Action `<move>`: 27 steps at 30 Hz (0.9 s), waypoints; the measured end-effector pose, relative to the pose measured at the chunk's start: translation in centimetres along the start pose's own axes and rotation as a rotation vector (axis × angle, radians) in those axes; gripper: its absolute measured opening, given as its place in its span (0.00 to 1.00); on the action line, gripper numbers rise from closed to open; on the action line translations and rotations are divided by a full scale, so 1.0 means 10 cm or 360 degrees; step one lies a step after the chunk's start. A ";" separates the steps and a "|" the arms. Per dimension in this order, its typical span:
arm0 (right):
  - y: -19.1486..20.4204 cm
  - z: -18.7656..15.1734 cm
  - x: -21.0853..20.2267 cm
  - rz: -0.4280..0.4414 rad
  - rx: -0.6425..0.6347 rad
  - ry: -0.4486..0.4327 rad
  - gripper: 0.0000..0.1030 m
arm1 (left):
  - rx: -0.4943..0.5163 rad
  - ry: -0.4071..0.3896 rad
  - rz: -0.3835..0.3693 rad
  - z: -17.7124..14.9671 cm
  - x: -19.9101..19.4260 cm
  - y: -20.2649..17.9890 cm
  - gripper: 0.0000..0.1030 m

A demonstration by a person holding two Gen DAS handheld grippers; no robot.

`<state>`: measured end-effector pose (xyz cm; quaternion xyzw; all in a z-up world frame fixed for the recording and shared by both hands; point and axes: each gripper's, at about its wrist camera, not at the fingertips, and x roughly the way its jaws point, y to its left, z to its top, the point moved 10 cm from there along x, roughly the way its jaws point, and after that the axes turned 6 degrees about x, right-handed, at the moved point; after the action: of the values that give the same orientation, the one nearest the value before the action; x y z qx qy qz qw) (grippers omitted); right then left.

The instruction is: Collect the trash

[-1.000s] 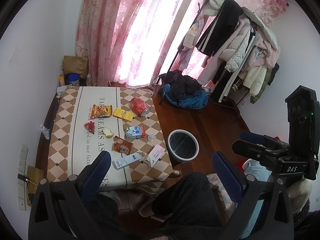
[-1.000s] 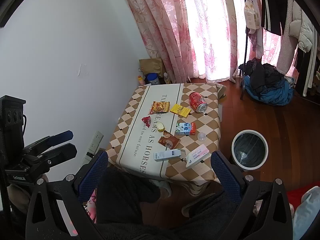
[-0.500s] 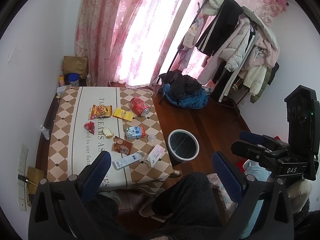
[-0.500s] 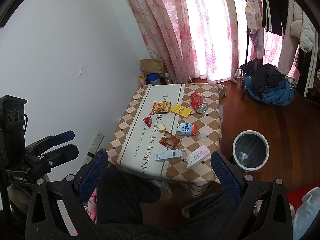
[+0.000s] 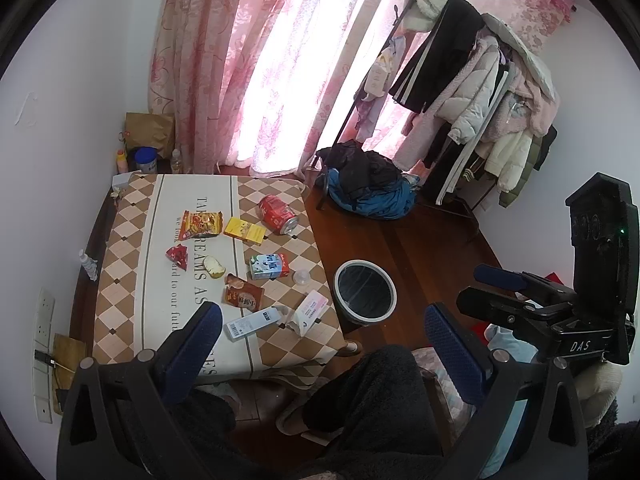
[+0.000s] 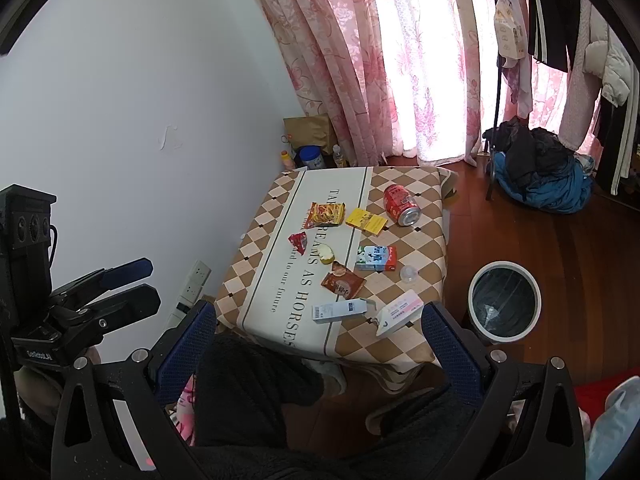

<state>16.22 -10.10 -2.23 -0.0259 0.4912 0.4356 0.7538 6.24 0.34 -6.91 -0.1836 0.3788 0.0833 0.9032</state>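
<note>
Beyond left gripper (image 5: pixel 320 330), table litter (image 5: pixel 244 294), bin (image 5: pixel 365 295) rightward

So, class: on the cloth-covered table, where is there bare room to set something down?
Free: the checkered strip left of the red torn wrapper, and the far end beyond the red drink can. Crowded: the middle, down to the white cartons near the front edge.
</note>
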 end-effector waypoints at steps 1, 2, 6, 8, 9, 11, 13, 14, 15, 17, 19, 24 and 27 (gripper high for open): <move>0.01 0.00 0.01 0.0000 0.0000 0.0000 1.00 | 0.0000 -0.0001 0.0001 0.00 0.00 0.00 1.00; 0.01 0.00 0.01 0.0001 0.0000 -0.0001 1.00 | -0.0001 -0.0001 0.0001 0.00 0.00 0.00 1.00; 0.01 0.00 0.01 0.0000 -0.0002 0.0000 1.00 | 0.0001 -0.0004 -0.0001 0.00 0.00 0.00 1.00; 0.02 0.00 0.01 0.0004 -0.0002 -0.0002 1.00 | 0.0000 -0.0003 -0.0002 0.00 0.00 0.01 1.00; 0.03 0.01 0.01 0.0002 -0.0003 -0.0006 1.00 | -0.0001 -0.0002 -0.0004 0.00 0.00 0.01 1.00; 0.06 0.01 0.01 0.0003 -0.0007 -0.0010 1.00 | 0.0001 -0.0004 0.0000 0.00 0.00 0.00 1.00; 0.08 0.02 0.01 0.0003 -0.0012 -0.0015 1.00 | -0.0002 -0.0002 -0.0005 0.00 0.00 0.01 1.00; 0.07 0.01 0.00 0.0004 -0.0016 -0.0017 1.00 | -0.0001 -0.0003 -0.0004 0.00 0.00 0.00 1.00; 0.05 0.01 -0.01 0.0005 -0.0018 -0.0018 1.00 | 0.0000 -0.0002 -0.0001 0.00 0.00 0.00 1.00; 0.07 0.02 -0.02 0.0008 -0.0019 -0.0021 1.00 | -0.0001 -0.0002 -0.0004 0.00 0.00 0.00 1.00; 0.06 0.02 -0.03 0.0010 -0.0020 -0.0022 1.00 | -0.0001 -0.0003 -0.0002 0.00 0.00 0.01 1.00; 0.06 0.02 -0.03 0.0010 -0.0018 -0.0022 1.00 | 0.0000 -0.0003 -0.0003 0.00 0.00 0.01 1.00; 0.07 0.02 -0.02 0.0010 -0.0017 -0.0023 1.00 | -0.0001 -0.0004 0.0001 0.00 -0.01 0.00 1.00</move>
<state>15.87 -9.72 -1.65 -0.0253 0.4835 0.4409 0.7558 6.22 0.35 -6.86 -0.1837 0.3776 0.0839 0.9037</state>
